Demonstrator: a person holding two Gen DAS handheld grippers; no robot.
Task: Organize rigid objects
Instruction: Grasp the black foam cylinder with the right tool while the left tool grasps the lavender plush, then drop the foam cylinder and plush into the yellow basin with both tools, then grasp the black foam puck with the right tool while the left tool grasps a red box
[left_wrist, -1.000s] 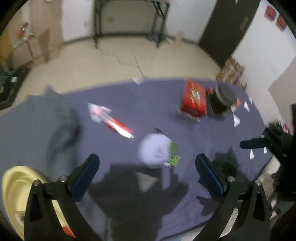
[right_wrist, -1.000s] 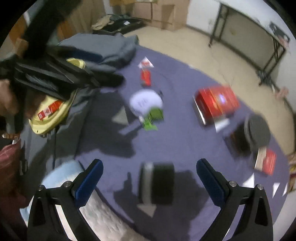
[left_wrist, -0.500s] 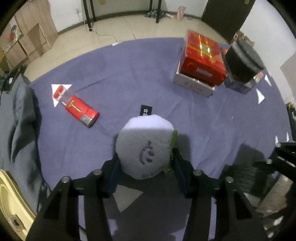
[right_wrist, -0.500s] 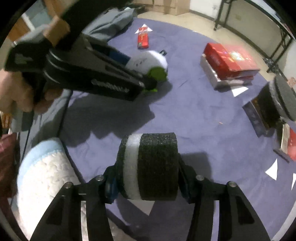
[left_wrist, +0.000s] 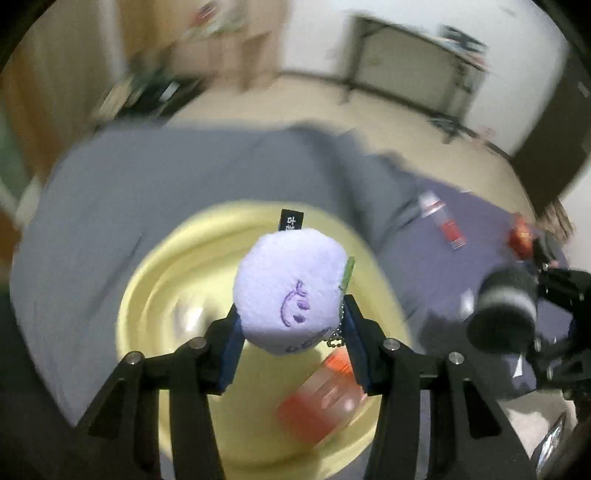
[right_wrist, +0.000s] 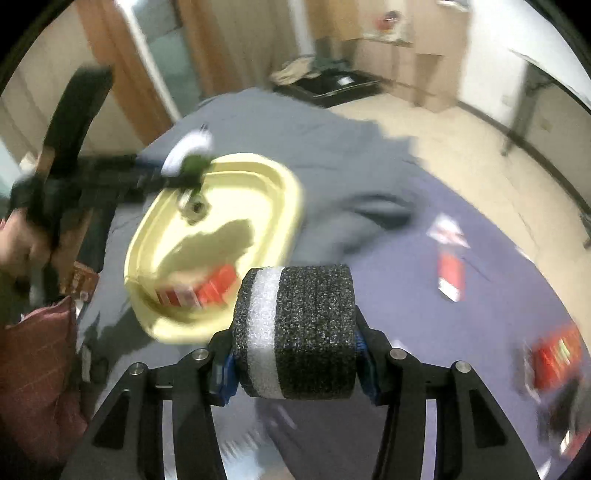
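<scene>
A lilac plush (left_wrist: 290, 291) and a foam roll (right_wrist: 297, 330) are clamped by the left gripper (left_wrist: 291, 332) and right gripper (right_wrist: 295, 365), presumably for dropping into the yellow basin (left_wrist: 177, 266).

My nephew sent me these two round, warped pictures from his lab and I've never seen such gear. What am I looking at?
There is no robot here: a person holds a two-finger gripper in each hand, and a fisheye camera on each looks along its fingers. In the left view, the left gripper is shut on a lilac plush ball above a yellow tray holding a red packet. In the right view, the right gripper clamps a black-and-white foam roll over a purple cloth.
</scene>
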